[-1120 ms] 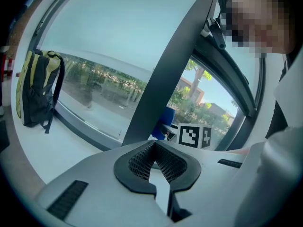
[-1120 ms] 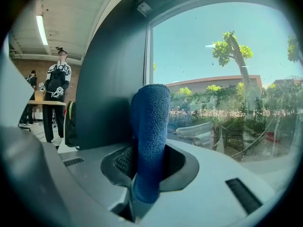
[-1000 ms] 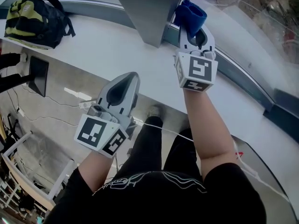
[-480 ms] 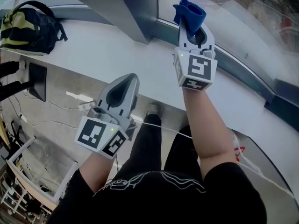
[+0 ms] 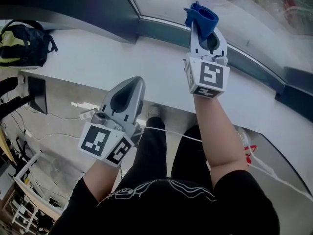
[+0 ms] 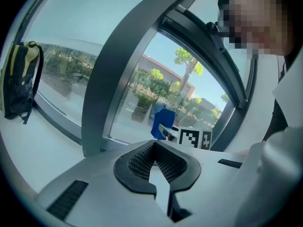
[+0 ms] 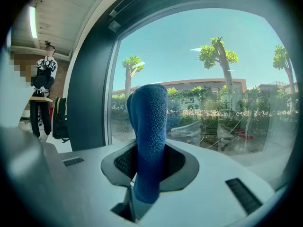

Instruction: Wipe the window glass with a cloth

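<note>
Your right gripper pinches the soft, light cloth mid-fold, so it'll probably flop against the glass; left gripper is closed, empty.

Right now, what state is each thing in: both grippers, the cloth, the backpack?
Left gripper: shut, empty.
Right gripper: shut on the blue cloth.
Blue cloth: clamped upright, near the window glass; contact unclear.
Backpack: resting on the white ledge.

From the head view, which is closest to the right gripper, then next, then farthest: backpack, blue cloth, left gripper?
1. Blue cloth, held in the right gripper's jaws.
2. Left gripper, lower left.
3. Backpack, far left on the ledge.
</note>
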Available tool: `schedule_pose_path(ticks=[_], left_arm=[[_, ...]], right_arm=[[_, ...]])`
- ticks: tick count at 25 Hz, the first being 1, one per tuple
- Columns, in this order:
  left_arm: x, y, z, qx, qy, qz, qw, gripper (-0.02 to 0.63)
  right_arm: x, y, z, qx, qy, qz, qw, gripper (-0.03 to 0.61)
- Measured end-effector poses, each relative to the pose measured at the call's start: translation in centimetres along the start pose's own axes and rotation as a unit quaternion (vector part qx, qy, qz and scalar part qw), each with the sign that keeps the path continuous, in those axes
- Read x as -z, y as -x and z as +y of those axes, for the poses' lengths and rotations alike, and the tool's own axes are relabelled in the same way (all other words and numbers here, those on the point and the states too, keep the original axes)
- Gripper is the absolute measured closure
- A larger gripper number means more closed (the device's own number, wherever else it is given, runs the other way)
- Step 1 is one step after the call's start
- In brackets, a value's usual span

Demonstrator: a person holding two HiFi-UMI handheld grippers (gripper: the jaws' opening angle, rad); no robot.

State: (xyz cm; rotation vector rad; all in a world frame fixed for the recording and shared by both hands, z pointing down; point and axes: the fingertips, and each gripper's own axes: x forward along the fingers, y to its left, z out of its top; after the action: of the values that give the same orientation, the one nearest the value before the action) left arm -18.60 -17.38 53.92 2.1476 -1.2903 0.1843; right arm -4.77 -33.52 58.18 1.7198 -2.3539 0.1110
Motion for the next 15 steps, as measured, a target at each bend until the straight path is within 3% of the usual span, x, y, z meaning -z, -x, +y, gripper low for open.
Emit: schedule_pose_path(ticks=[5,15], left_arm=[[1.3,-2.1,-3.3,0.017,-0.008,0.014,0.9997,0.607],[2.4,-6.1,-11.0,0.047,-0.025,0.031,0.9981,0.607]], right_arm=[[0.3,1.9,-4.1,0.023,-0.023,-0.003,0.999,0.499],[2.5,6.2,-13.0,0.041,0.000,0.002,0.999,0.499]])
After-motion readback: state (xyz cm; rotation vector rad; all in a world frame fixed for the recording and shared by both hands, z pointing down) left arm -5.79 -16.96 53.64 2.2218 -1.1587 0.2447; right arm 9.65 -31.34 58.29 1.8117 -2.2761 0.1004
